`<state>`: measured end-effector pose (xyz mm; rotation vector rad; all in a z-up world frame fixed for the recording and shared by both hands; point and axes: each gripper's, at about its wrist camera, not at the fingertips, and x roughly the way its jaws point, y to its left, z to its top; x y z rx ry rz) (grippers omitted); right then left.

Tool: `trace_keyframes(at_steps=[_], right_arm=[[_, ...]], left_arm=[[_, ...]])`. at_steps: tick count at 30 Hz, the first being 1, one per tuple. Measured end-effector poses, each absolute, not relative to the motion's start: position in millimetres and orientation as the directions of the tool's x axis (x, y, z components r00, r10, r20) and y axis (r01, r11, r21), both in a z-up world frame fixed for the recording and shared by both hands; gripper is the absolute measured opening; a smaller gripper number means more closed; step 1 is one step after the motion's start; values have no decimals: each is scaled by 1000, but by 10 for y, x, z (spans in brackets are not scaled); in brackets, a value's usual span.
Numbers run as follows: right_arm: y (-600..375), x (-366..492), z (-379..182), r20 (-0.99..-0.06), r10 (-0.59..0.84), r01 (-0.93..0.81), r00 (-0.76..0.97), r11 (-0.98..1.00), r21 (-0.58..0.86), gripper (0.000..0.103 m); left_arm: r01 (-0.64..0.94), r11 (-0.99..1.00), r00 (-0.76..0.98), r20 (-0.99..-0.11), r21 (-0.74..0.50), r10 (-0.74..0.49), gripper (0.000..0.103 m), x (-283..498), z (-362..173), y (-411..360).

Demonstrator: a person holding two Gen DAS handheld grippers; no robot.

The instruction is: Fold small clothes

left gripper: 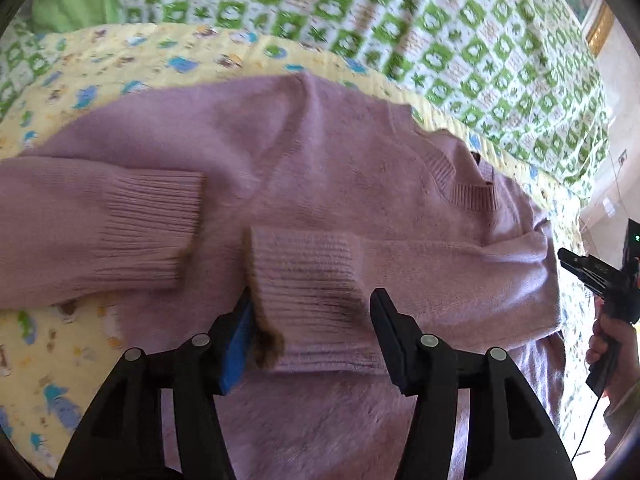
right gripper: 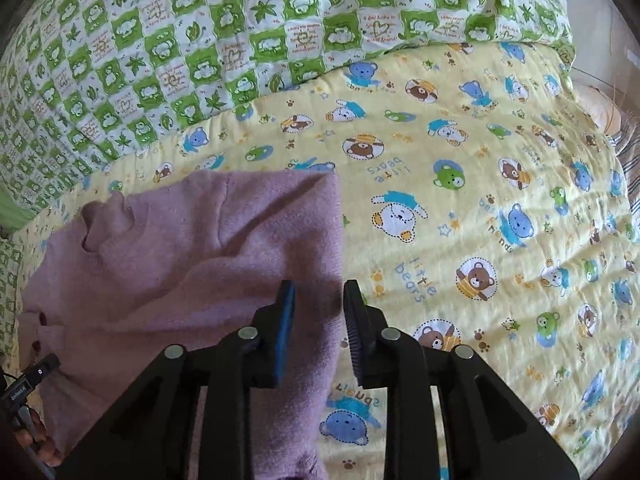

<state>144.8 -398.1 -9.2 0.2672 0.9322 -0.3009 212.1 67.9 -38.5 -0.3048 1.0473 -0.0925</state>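
Sweater (left gripper: 320, 184), pink knit, is lying flat on the yellow bear-print blanket (right gripper: 480, 200), both sleeves folded across its front. Left hand-held gripper (left gripper: 312, 320) is standing spread around one ribbed cuff (left gripper: 304, 280); right hand-held gripper (right gripper: 318, 312) is hovering parted over the sweater's edge, gripping nothing.

This is a bedroom in a home. A yellow children's sheet (right gripper: 460, 208) printed with little bears covers a soft bed, and a quilted green-and-white checked blanket (right gripper: 200, 40) with leaves and cartoon animals lies beside it.
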Motion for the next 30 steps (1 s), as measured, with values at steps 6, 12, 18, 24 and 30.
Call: trace_keyframes(at_steps=[6,12,18,24,30], right_arm=[[-3699,1249,131,-790,-71,311,609,938,155,39],[-3285,1083,114,-795,30,243,606,944,221,43],[-2919,982,-25,-815,118,194,568,943,272,45],[-2829,920,-146,-830,160,202,534,930,309,46],[-2816,901,-191,-844,161,217,512,926,309,46]], left_arm=[[-79,974,539,-831,-214,-138,63,1863,-147,964],[-108,989,536,-844,-102,-28,80,1810,-103,1241],[-113,994,506,-860,9,65,82,1929,-199,1400],[-55,978,459,-865,200,202,82,2111,-431,1371],[-10,1000,466,-885,24,26,13,2177,-341,1390]])
